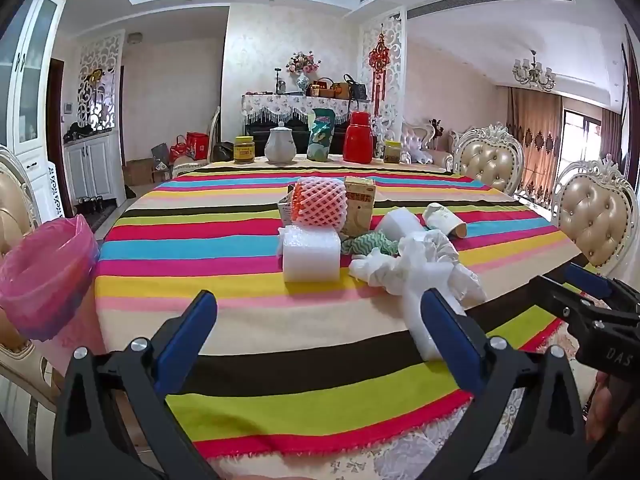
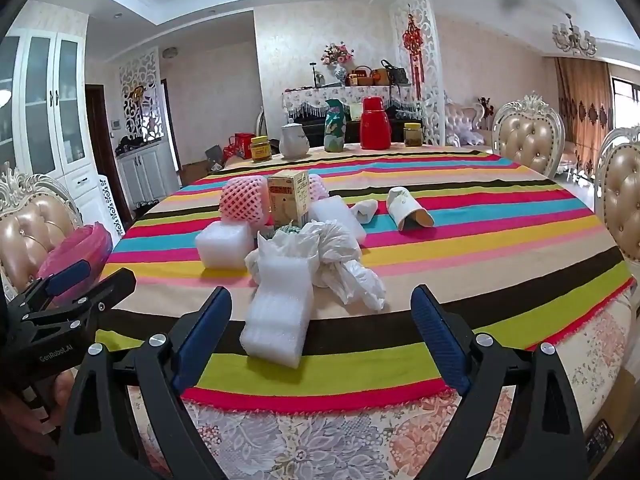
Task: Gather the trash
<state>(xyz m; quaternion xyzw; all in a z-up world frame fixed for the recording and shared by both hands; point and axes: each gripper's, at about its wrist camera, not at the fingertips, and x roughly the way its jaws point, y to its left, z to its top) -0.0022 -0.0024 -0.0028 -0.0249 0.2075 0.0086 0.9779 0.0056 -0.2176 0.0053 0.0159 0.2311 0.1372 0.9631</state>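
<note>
A heap of trash lies mid-table on the striped cloth: a white foam block (image 1: 311,255) (image 2: 225,248), a long white foam sleeve (image 2: 280,312) (image 1: 420,312), crumpled white plastic bags (image 1: 404,264) (image 2: 340,256), a pink foam fruit net (image 1: 320,204) (image 2: 242,200), a tan carton (image 1: 359,204) (image 2: 287,198), a tipped paper cup (image 1: 442,220) (image 2: 408,208). A bin lined with a pink bag (image 1: 44,276) (image 2: 76,256) stands at the table's left. My left gripper (image 1: 320,320) is open and empty before the heap. My right gripper (image 2: 320,316) is open, with the foam sleeve lying between its fingers.
Jars, a white teapot (image 1: 280,145), a green packet and a red flask (image 1: 359,142) stand along the table's far edge. Padded chairs (image 1: 490,160) flank the table on the right, one (image 2: 28,232) on the left. The near table edge runs under both grippers.
</note>
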